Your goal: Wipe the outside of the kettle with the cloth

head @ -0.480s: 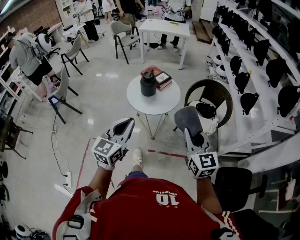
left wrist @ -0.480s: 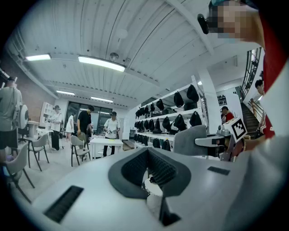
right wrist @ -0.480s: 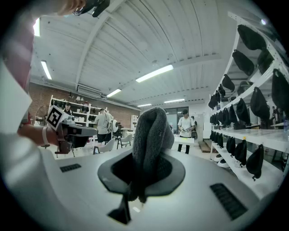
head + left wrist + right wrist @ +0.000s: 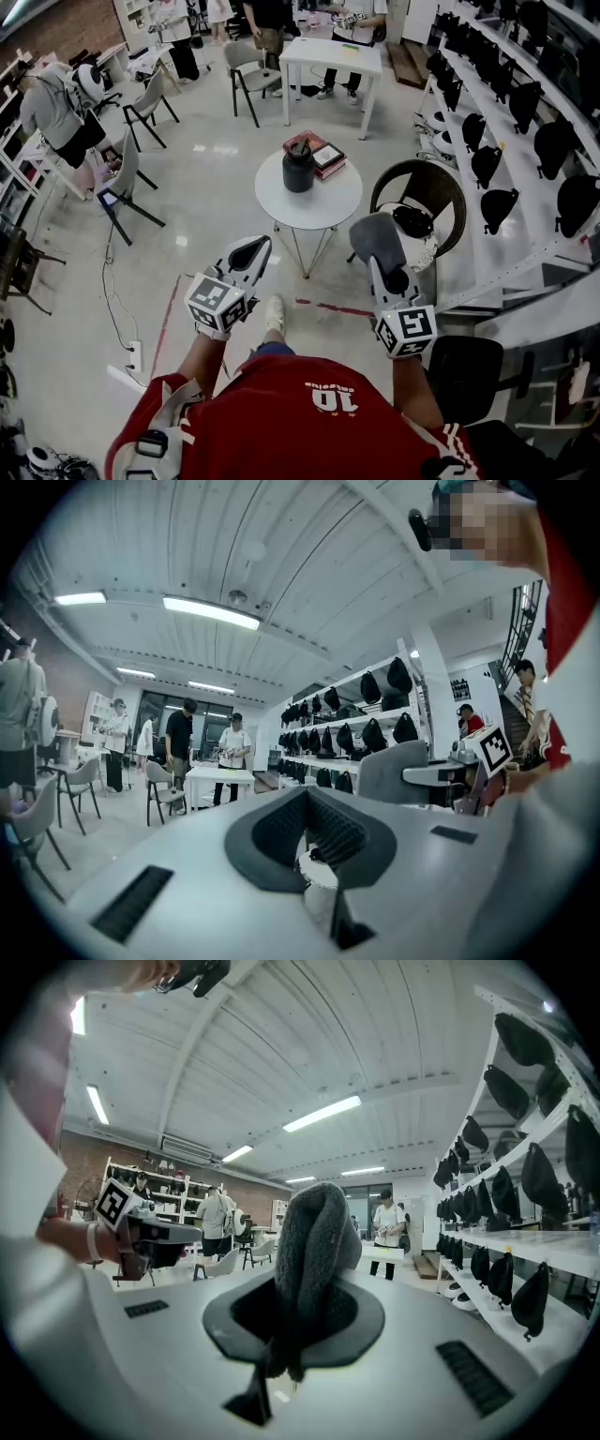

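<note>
The black kettle (image 4: 298, 167) stands on a small round white table (image 4: 339, 204), well ahead of both grippers and apart from them. A grey cloth (image 4: 372, 238) is pinched in my right gripper (image 4: 384, 258), held at waist height to the right. In the right gripper view the cloth (image 4: 315, 1237) stands up folded between the jaws and hides their tips. My left gripper (image 4: 247, 253) is held level to the left, shut with nothing in it. Its dark pads (image 4: 330, 829) meet in the left gripper view.
A stack of books (image 4: 324, 157) lies beside the kettle. A round wicker chair (image 4: 424, 193) stands right of the table. Shelves of black bags (image 4: 492, 159) line the right wall. A white table (image 4: 333, 56), chairs and several people are farther back.
</note>
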Tool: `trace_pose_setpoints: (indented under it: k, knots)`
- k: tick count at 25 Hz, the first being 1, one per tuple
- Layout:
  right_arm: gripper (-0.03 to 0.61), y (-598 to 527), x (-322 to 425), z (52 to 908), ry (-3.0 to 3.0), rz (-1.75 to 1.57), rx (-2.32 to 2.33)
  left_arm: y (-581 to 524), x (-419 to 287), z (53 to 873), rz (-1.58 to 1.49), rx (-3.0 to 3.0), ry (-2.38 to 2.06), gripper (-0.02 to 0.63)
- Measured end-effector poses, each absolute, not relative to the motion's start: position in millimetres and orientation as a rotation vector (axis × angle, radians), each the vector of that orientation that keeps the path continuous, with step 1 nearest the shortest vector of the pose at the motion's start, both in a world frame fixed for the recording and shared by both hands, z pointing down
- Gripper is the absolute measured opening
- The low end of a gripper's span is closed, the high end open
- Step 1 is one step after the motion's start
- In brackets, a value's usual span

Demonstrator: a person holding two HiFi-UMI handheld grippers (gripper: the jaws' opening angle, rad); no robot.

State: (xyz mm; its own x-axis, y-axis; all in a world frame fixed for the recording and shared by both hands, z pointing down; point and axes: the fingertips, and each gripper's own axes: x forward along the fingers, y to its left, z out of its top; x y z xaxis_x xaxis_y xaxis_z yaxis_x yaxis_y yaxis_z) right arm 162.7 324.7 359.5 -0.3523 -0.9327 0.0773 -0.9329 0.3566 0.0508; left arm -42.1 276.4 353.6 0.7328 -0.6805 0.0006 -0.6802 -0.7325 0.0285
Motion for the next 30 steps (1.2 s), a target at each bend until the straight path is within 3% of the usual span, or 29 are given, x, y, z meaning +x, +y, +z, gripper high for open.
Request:
trace_pose_setpoints:
  k: [30]
  knots:
    - [0.046, 317.1, 151.4, 359.5, -2.568, 0.022, 1.668, 273.5, -43.4, 350.1, 0.050, 2.972, -1.147, 0.005]
